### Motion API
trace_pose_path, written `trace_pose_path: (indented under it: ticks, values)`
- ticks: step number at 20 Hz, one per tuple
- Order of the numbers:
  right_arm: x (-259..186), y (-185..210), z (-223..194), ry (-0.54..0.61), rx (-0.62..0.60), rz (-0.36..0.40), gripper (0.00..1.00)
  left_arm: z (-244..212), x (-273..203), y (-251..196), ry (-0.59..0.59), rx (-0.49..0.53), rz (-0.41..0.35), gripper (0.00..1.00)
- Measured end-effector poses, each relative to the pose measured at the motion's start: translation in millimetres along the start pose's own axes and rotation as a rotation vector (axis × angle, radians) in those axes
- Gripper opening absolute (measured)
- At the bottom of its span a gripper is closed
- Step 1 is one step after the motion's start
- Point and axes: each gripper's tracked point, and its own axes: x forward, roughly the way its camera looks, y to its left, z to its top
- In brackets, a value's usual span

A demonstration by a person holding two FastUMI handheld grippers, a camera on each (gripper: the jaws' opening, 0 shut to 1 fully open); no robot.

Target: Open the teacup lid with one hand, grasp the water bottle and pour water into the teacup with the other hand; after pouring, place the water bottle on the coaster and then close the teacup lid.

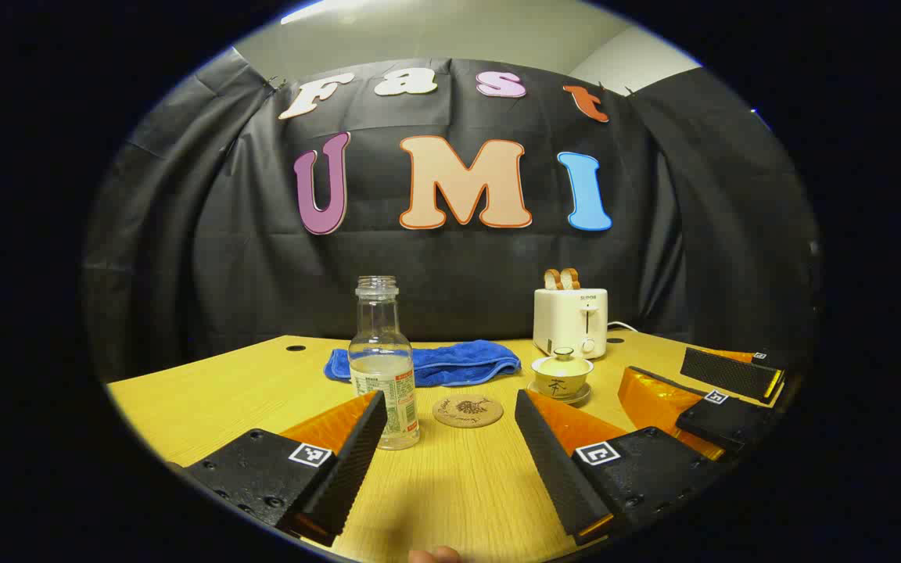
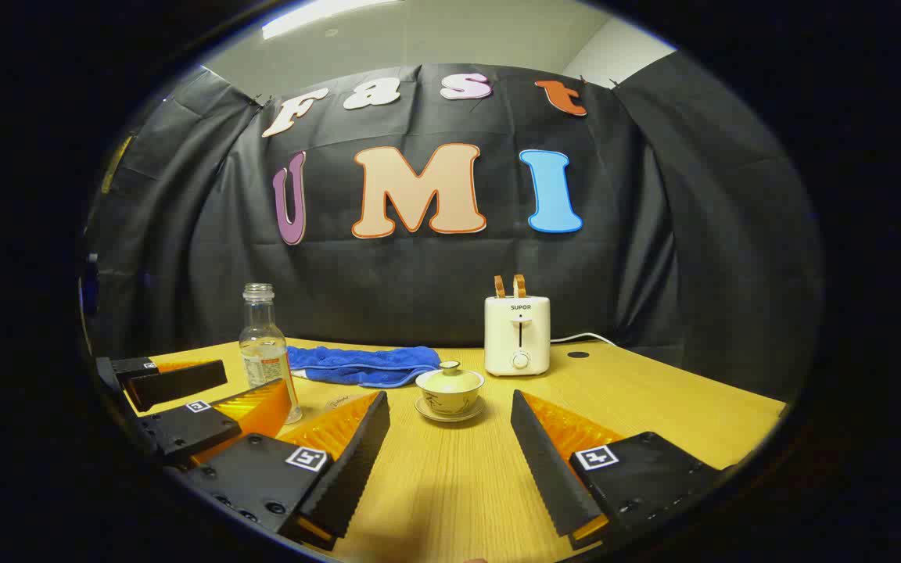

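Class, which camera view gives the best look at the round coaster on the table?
The left gripper view: the coaster lies whole and unobstructed beside the water bottle. In the right gripper view, just a sliver of it peeks out behind a claw finger.

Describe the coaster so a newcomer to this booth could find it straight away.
Start at the white toaster at the back of the wooden table, then come forward past the lidded teacup on its saucer. Just left of that cup, right of the water bottle, lies the coaster. It is the one flat round brown disc, with a dark leaf-like print.
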Motion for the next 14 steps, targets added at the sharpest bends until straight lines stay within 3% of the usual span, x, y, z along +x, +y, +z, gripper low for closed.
trace_pose_path:
  ticks: [14]
  values:
    - [0.3,-0.6,-0.3,0.000,0.000,0.001,0.99,0.3,-0.3,-0.4,0.000,0.001,0.000,0.96]
